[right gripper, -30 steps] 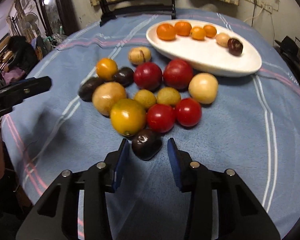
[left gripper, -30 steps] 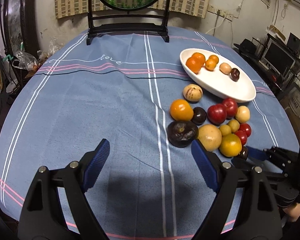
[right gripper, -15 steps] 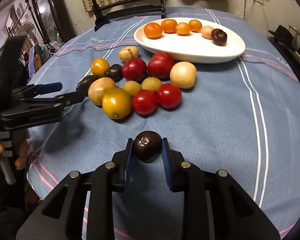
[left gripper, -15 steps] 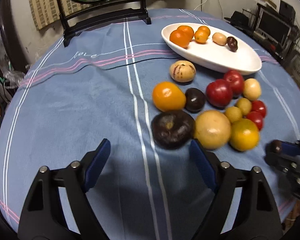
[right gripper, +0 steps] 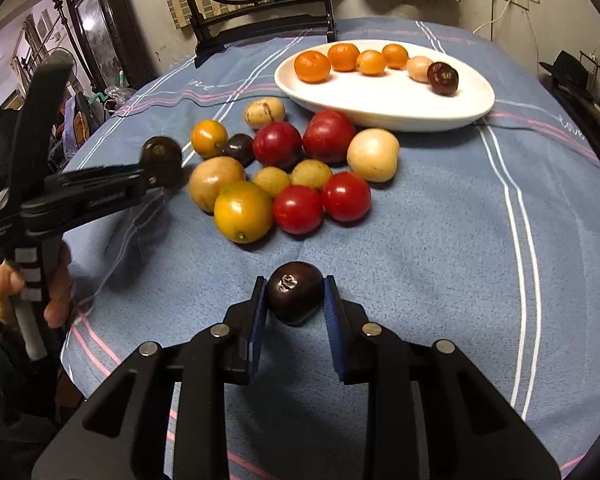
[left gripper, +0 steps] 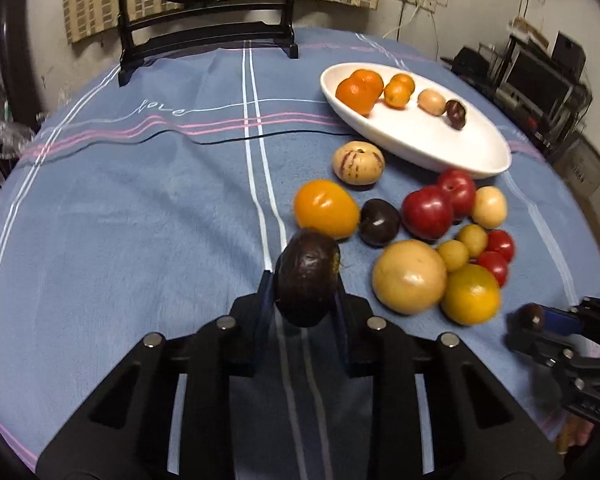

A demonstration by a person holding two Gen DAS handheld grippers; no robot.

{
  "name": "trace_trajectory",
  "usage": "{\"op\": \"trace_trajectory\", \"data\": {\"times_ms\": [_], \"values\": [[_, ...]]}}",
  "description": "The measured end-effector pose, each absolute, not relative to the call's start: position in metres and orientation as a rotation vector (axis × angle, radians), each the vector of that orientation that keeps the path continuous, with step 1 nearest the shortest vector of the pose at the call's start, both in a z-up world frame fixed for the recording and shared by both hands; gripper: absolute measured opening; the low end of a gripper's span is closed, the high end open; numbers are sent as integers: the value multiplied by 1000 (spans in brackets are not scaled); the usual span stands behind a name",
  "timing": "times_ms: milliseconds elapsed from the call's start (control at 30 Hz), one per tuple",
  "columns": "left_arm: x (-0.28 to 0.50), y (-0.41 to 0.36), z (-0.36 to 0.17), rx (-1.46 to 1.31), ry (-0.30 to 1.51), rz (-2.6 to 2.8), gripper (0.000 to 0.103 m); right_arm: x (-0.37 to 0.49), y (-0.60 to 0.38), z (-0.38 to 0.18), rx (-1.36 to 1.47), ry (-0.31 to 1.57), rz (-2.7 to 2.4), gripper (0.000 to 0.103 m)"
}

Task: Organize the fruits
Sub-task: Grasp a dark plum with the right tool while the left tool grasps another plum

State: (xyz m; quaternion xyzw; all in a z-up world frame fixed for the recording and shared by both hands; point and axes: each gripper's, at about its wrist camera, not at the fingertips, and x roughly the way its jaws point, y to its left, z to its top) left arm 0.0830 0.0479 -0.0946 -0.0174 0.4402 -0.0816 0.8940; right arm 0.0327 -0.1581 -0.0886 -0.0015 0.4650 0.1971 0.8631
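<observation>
My left gripper is shut on a large dark purple fruit, held just left of the loose pile. From the right wrist view the same fruit shows at that gripper's tip. My right gripper is shut on a small dark plum above the cloth, nearer than the pile. The pile of red, yellow and orange fruits lies on the blue cloth. Behind it a white oval dish holds oranges, a pale fruit and a dark plum.
A black-framed round screen stands at the table's far edge. Shelves with electronics fill the right side. A hand grips the left tool's handle at the table's left edge. The blue striped tablecloth spreads to the left.
The left gripper moved in on the large dark fruit and closed on it. The right gripper closed on the small dark plum and drew it back from the pile.
</observation>
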Motion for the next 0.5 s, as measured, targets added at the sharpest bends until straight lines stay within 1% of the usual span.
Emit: {"op": "trace_trajectory", "data": {"times_ms": [233,500], "values": [[51,54,-80,-99,892,-220,27,32,-153,-81,9,958,417,28],[35,43,-63,-95,860,-261,27,31,-155,-71,9,929,410,28]]}}
